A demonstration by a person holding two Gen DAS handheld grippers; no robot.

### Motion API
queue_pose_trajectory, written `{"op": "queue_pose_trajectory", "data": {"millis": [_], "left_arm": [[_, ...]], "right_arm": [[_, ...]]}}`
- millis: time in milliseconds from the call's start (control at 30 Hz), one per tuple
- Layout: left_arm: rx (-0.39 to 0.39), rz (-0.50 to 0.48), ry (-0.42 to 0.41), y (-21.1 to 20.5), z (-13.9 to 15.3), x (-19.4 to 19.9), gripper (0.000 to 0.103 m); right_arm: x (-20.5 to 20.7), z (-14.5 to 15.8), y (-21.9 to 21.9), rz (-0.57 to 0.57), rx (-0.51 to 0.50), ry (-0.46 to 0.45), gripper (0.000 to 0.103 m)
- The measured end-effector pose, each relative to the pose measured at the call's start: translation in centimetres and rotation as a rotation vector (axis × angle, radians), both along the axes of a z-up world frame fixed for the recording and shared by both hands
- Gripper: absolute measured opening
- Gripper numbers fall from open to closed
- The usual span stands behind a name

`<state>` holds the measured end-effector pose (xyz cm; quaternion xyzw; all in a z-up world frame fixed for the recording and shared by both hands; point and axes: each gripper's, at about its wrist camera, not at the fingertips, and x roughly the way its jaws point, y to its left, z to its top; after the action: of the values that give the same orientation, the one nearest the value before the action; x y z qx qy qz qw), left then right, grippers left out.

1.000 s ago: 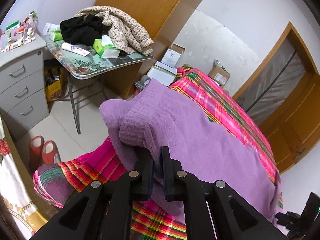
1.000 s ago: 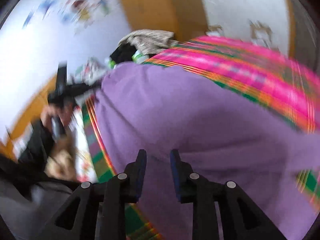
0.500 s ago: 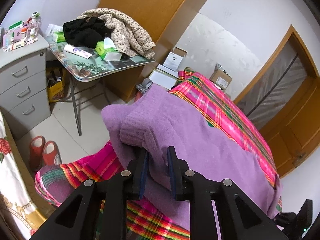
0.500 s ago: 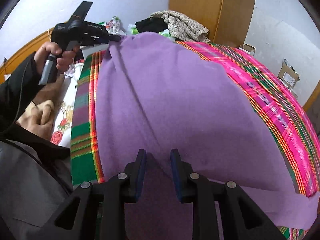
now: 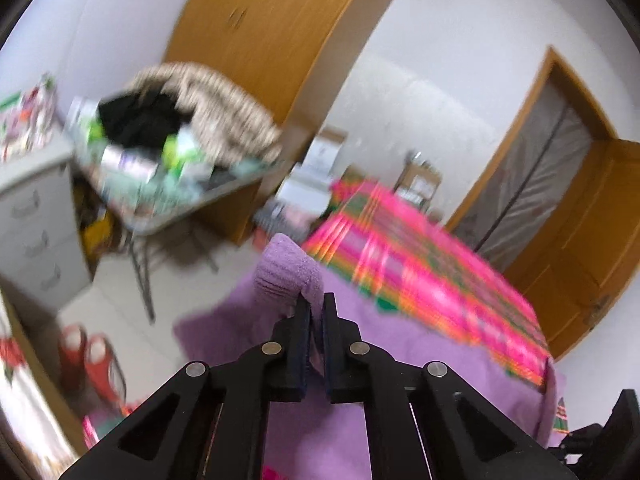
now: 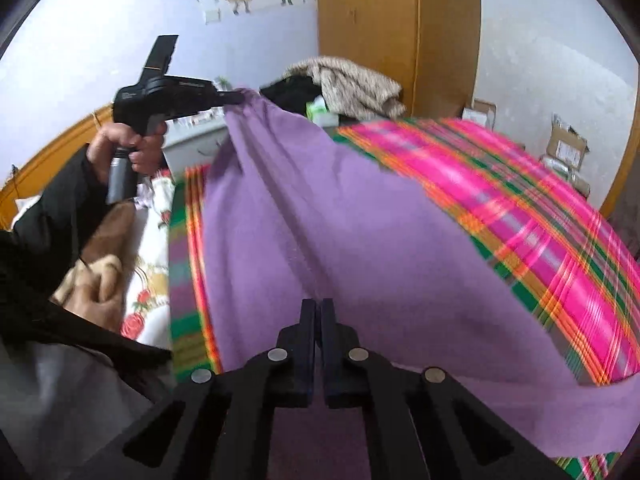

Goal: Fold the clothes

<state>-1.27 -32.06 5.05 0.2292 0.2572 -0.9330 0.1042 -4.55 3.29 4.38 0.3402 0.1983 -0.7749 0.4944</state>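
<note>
A purple knit garment (image 6: pixel 340 208) lies spread over the pink plaid bed cover (image 6: pixel 520 200). In the left wrist view my left gripper (image 5: pixel 316 300) has its jaws closing tight on a ribbed corner of the purple garment (image 5: pixel 288 268), held up above the bed. The right wrist view shows that same left gripper (image 6: pixel 238 98), held in a person's hand (image 6: pixel 132 144), pulling the corner up at the far end. My right gripper (image 6: pixel 318 306) has its jaws closing on a raised ridge of the purple fabric at the near edge. The cloth runs in taut folds between the two grippers.
A folding table with a pile of clothes (image 5: pixel 192 120) stands beside the bed, next to a grey drawer unit (image 5: pixel 32 216) and a wooden wardrobe (image 5: pixel 272 40). Red slippers (image 5: pixel 88 360) lie on the floor. Cardboard boxes (image 6: pixel 564 148) sit by the far wall near a door (image 5: pixel 580 240).
My left gripper has risen with the garment's corner pinched in it. My right gripper's jaws have gone from apart to shut on a fold of the purple fabric.
</note>
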Motion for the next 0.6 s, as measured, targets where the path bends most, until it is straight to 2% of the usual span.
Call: {"op": "queue_pose_trajectory", "data": {"millis": [100, 267, 433, 600], "left_arm": [[-0.023, -0.013, 0.025, -0.4, 0.6, 0.0, 0.005], [0.032, 0.014, -0.115, -2.2, -4.7, 0.3, 0.005], [0.070, 0.049, -0.140, -3.2, -6.9, 2.2, 0.005], [0.051, 0.056, -0.159, -2.9, -6.8, 2.2, 0.005]], "right_arm": [[0.9, -1.4, -0.7, 0.039, 0.023, -0.041, 0.003], [1.9, -4.4, -2.1, 0.083, 0.083, -0.114, 0.003], [1.8, -4.0, -2.0, 0.090, 0.074, -0.121, 0.003], [1.3, -4.8, -2.2, 0.079, 0.085, -0.147, 0.006]]}}
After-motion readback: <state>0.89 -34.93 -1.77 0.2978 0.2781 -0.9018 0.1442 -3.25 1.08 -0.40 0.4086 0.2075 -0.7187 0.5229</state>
